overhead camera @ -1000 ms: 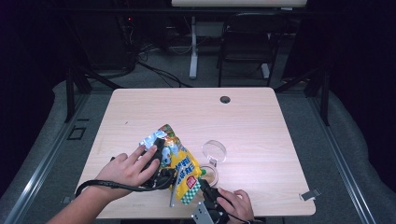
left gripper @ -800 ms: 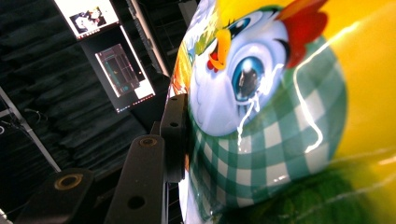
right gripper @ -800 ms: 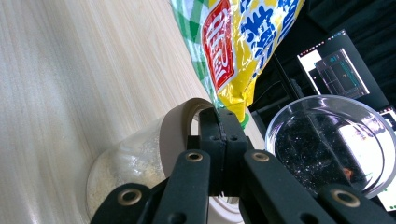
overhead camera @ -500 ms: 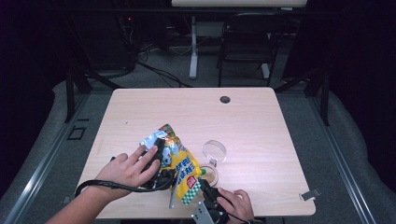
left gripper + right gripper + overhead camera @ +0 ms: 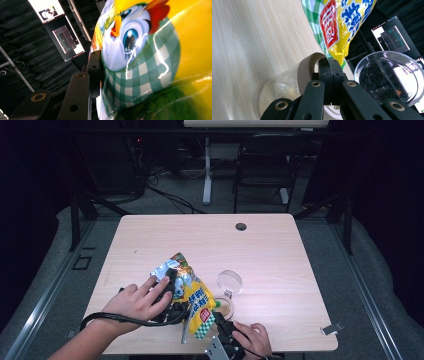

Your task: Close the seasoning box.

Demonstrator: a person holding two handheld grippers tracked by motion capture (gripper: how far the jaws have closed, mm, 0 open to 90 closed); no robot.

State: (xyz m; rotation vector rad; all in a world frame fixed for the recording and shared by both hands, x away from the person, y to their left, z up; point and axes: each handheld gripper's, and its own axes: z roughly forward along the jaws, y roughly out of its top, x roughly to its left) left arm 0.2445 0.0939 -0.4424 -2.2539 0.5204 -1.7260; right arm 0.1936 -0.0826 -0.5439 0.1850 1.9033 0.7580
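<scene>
The bag lies tilted over the near middle of the table, its foil mouth toward 10 o'clock, its checked bottom toward 6. From above, the left hand covers the left gripper against the bag's left side. The left gripper view shows a cartoon bird on the bag and one jaw flat against it; the other is hidden, so the grip cannot be told. The right gripper has its jaws pressed together, pinching the bag's bottom corner. Its view shows a jar of pale powder beneath, with its clear lid hinged open toward 3 o'clock. The wooden table stands on grey floor in a dark room, a chair at 12 o'clock.
</scene>
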